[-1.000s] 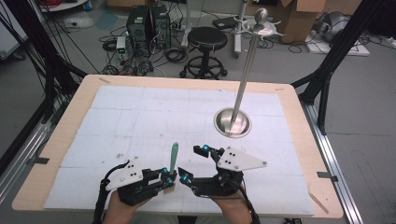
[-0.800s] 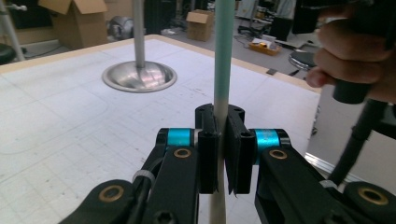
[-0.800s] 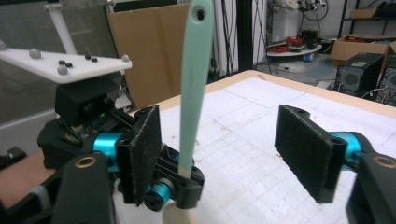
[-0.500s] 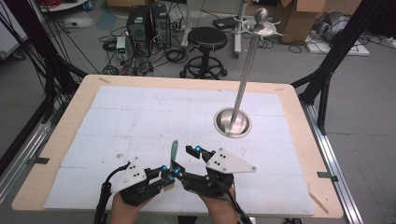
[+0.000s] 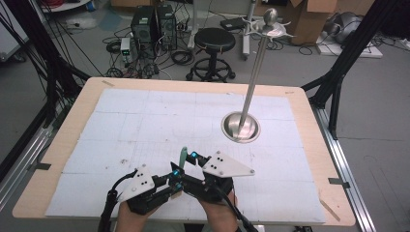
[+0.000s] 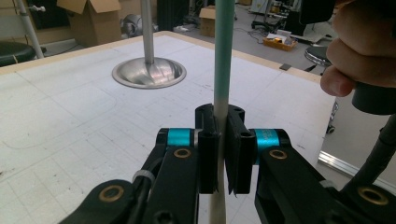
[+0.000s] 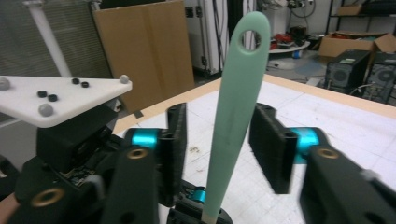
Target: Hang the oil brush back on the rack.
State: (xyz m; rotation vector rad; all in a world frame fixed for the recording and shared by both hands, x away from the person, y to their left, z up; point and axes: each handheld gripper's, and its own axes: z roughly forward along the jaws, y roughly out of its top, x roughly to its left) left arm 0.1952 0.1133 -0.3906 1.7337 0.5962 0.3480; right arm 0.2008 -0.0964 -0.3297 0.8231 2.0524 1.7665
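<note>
A pale green utensil handle (image 5: 183,155) with a hole at its tip stands upright near the table's front edge. My left gripper (image 5: 176,175) is shut on its lower part; in the left gripper view the jaws (image 6: 219,154) pinch the handle (image 6: 223,56) from both sides. My right gripper (image 5: 192,158) is open, and in the right gripper view its gripper (image 7: 224,140) has one jaw on each side of the handle (image 7: 238,93) without touching it. The left gripper's white plate (image 7: 60,98) sits just behind.
A metal stand with a round base (image 5: 240,126) and a tall pole topped by hooks (image 5: 270,24) rises at the table's middle right. A white gridded mat (image 5: 145,116) covers the wooden table. A stool (image 5: 213,41), computers and boxes stand beyond the far edge.
My right gripper has moved left to the upright handle, so its open jaws now straddle it. The left gripper kept its hold and shifted slightly right.
</note>
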